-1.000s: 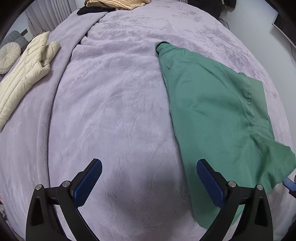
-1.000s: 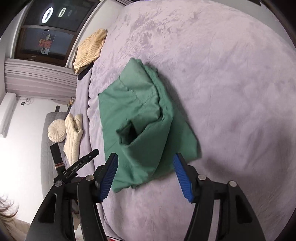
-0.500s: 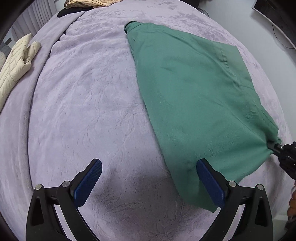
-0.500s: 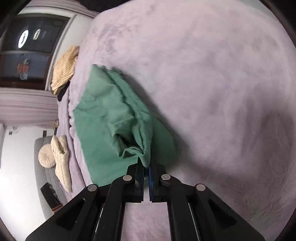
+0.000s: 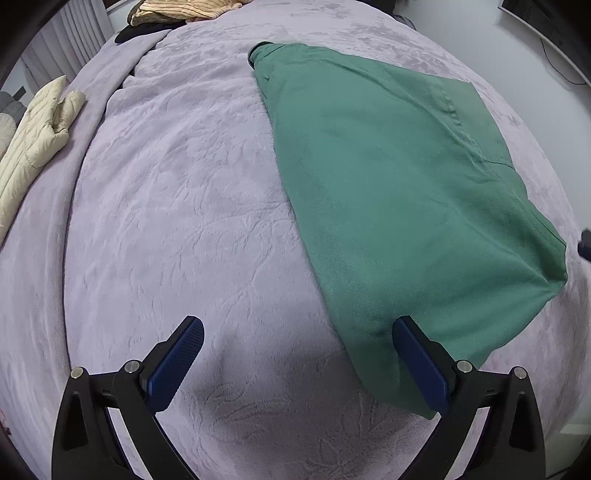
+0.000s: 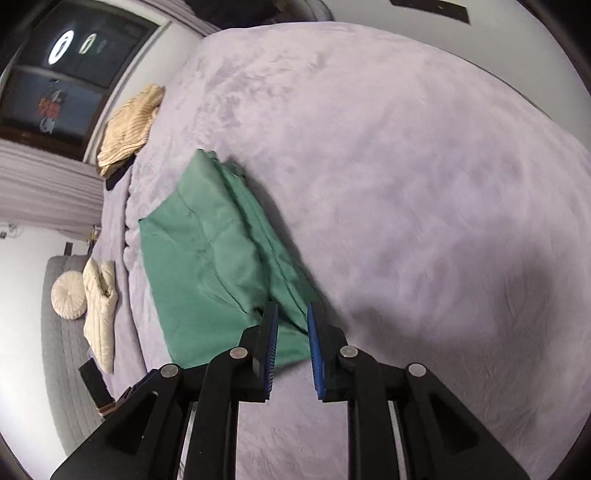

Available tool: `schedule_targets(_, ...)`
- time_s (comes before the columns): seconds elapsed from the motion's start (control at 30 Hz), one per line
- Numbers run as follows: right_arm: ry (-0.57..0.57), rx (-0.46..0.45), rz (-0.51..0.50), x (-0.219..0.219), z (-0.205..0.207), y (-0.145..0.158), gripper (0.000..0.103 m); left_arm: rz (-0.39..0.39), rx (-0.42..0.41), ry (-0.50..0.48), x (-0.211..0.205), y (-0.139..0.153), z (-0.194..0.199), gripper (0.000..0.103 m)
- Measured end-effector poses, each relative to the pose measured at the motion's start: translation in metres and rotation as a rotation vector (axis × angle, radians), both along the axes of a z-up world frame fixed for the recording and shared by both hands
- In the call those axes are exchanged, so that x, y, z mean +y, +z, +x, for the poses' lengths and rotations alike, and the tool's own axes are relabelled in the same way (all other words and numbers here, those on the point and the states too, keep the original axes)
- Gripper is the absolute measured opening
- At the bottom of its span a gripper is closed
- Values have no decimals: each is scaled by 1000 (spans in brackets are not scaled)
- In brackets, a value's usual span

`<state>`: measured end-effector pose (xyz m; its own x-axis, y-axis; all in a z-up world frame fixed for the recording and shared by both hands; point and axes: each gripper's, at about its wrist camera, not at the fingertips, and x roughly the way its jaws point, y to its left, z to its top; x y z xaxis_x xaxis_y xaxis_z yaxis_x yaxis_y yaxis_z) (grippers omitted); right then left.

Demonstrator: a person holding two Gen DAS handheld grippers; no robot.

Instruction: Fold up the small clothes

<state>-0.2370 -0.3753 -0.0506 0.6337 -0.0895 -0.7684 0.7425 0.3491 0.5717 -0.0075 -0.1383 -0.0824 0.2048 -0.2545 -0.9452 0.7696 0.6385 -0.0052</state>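
A green garment [image 5: 388,192] lies spread flat on the lilac blanket [image 5: 166,221] of a bed. My left gripper [image 5: 298,325] hangs open above the blanket, its right finger over the garment's near corner, with nothing held. In the right wrist view the garment [image 6: 207,266] lies folded over lengthwise. My right gripper [image 6: 292,312] is at its near corner with the jaws opening. A bit of green cloth shows in the narrow gap, but the pads do not press on it.
A cream quilted jacket [image 5: 33,144] lies at the bed's left edge, beside a round cushion [image 6: 68,295] on a grey sofa. A tan knit garment [image 5: 184,9] sits at the far end of the bed. A dark window [image 6: 55,74] is behind it.
The right gripper shut on the garment's corner, pulled it out flat, then parted its jaws and let go. The left gripper drifted toward the garment and stayed open.
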Motion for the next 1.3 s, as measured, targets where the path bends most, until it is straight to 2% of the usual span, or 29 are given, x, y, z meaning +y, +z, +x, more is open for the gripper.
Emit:
schedule_targets(0.1, 112, 22, -37, -21, 48, -1, 20, 1, 5, 9, 0, -1, 2, 103)
schedule_targets(0.2, 191, 92, -66, -41, 100, -16, 20, 3, 9, 14, 0, -1, 3, 103)
schedule_targets(0.27, 218, 153, -90, -49, 123, -27, 33, 3, 10, 19, -1, -1, 4, 103)
schedule_targets(0.3, 230, 179, -100, -53, 132, -32, 43, 2, 12, 24, 0, -1, 4, 103)
schedule_targets(0.37, 235, 211, -102, -57, 140, -39, 44, 0, 17, 30, 1, -1, 4, 103)
schedule_targets(0.4, 231, 207, -98, -58, 141, -39, 34, 0, 16, 32, 1, -1, 4, 103)
schedule_targets(0.43, 233, 190, -98, -60, 140, -38, 5, 1, 14, 32, 1, -1, 4, 103)
schedule_targets(0.53, 257, 211, -151, -60, 143, -31, 5, -7, 18, 33, 2, -1, 3, 103)
schedule_targets(0.67, 275, 274, -162, -69, 152, -53, 5, -15, 29, 26, 0, -4, 3, 103)
schedule_targets(0.8, 188, 216, -103, -72, 140, -53, 5, 7, 32, 21, -2, -1, 4, 103)
schedule_targets(0.87, 165, 218, -103, -70, 131, -41, 5, 11, 53, 33, 0, 4, 8, 102)
schedule_targets(0.97, 170, 226, -165, -55, 117, -13, 7, -17, 38, 50, 3, 18, 13, 102)
schedule_targets(1.07, 227, 183, -189, -25, 109, 8, 7, -31, 43, 49, 0, 22, 15, 102)
schedule_targets(1.13, 282, 180, -203, 1, 105, 11, 7, -12, 46, 33, -5, 15, 12, 102)
schedule_targets(1.23, 328, 259, -202, 24, 95, -8, 7, 40, 36, 3, -8, -3, 3, 103)
schedule_targets(1.3, 309, 315, -159, 26, 82, -35, 4, 13, 64, 29, -3, -6, 4, 103)
